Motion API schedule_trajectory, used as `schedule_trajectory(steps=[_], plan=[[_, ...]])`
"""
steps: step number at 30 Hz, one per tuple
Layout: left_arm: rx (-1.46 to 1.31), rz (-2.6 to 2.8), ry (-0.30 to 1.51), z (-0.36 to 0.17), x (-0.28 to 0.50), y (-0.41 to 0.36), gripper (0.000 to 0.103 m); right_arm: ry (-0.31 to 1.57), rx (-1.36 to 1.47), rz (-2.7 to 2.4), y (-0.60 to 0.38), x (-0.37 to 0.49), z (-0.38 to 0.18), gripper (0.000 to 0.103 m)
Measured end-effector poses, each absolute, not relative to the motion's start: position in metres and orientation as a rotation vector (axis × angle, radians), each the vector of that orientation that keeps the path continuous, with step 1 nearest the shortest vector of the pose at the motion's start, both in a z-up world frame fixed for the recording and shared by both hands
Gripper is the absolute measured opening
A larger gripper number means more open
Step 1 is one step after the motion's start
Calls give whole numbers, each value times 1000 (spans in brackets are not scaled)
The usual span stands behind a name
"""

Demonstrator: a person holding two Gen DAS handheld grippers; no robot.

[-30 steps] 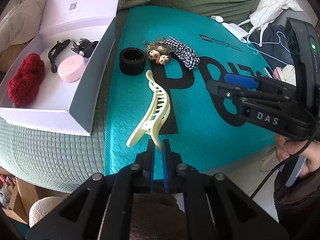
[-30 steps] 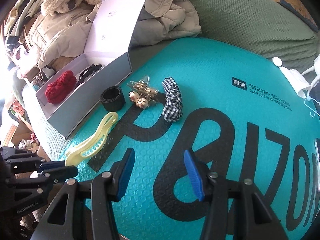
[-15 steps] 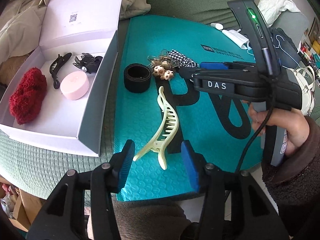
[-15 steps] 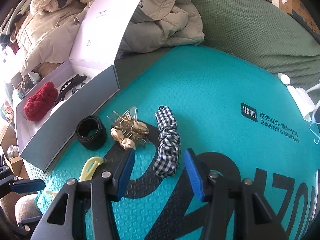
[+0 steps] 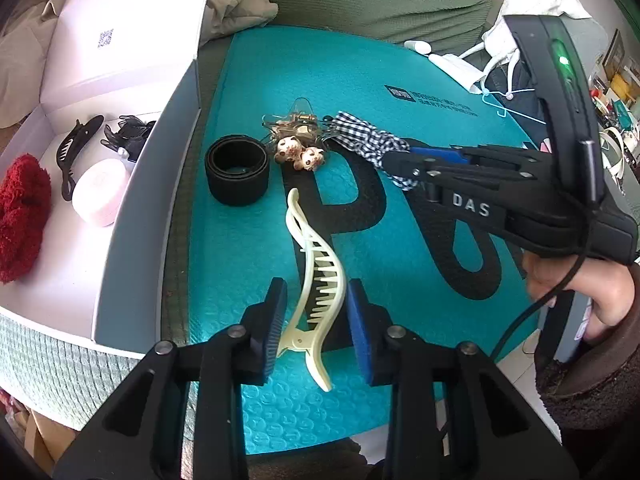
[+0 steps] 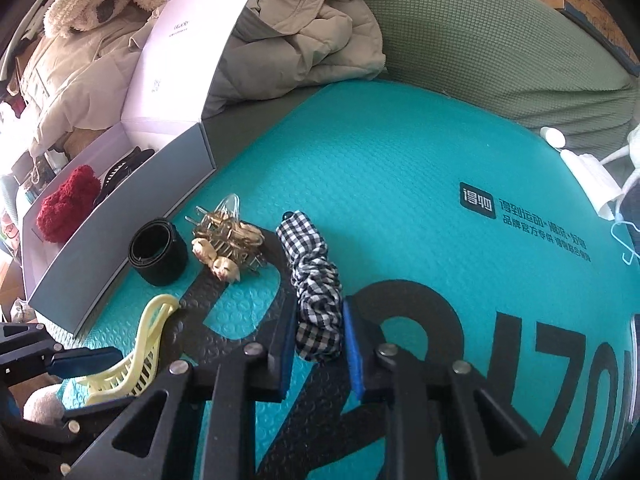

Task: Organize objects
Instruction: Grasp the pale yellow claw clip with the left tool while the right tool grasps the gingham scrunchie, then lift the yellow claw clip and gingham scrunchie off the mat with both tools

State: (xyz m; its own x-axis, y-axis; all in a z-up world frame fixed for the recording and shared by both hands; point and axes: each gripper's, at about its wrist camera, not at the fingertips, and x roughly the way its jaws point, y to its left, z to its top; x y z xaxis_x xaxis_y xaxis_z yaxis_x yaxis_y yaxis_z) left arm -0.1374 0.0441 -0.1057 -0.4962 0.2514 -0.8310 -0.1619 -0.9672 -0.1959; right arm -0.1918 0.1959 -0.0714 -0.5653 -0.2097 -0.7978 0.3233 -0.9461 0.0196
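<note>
Four accessories already sit in the white box (image 5: 132, 216). Left claw (image 5: 316, 320) straddles the cream hair clip (image 5: 316, 280), jaws apart; right claw (image 6: 318, 344) brackets the gingham scrunchie (image 6: 316, 280), not clamped. Black band (image 5: 236, 168) and bear clips (image 5: 298, 152) remain.

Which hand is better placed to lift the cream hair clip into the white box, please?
Left. The left gripper already straddles the cream hair clip, beside the white box. The right gripper is busy around the checked scrunchie.

Bare teal mat (image 6: 400, 168) beyond; box wall (image 5: 144, 216) blocking left.
</note>
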Motion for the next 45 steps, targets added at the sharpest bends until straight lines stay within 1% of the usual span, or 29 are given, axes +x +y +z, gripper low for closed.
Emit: schedule_trajectory(steps=[3, 13, 18, 24, 27, 28, 30, 31, 32, 39, 40, 42, 43, 44, 45], plan=[[-1444, 2501, -158, -107, -138, 46, 24, 176, 1286, -2535, 203, -181, -71, 21], [-1449, 2469, -135, -104, -112, 73, 23, 156, 1322, -2561, 227, -129, -67, 21], [-1432, 2439, -110, -102, -98, 90, 23, 192, 1345, -2569, 241, -101, -65, 21], [-1421, 2460, -100, -103, -92, 96, 23, 140, 1376, -2554, 252, -81, -66, 22], [-1408, 2483, -55, -105, -97, 101, 24, 179, 1335, -2525, 248, -79, -67, 23], [-1404, 2490, -37, -105, -99, 103, 24, 191, 1328, -2527, 247, -79, -68, 27], [-1398, 2503, -8, -105, -102, 105, 24, 194, 1324, -2531, 245, -81, -69, 45], [-1396, 2507, -3, -106, -103, 106, 25, 190, 1317, -2540, 244, -83, -70, 60], [-1392, 2510, -1, -106, -103, 106, 25, 185, 1306, -2547, 244, -84, -70, 62], [-1381, 2518, 9, -108, -108, 106, 25, 148, 1307, -2561, 247, -97, -81, 62], [-1380, 2522, 21, -108, -108, 107, 26, 146, 1304, -2559, 246, -97, -83, 57], [-1377, 2531, 50, -108, -109, 109, 26, 199, 1277, -2579, 243, -94, -83, 38], [-1375, 2536, 63, -109, -109, 110, 26, 209, 1270, -2578, 242, -93, -82, 25], [-1373, 2540, 75, -109, -109, 111, 26, 212, 1275, -2585, 241, -93, -83, 22], [-1372, 2541, 86, -109, -109, 113, 26, 220, 1275, -2590, 240, -93, -83, 22]])
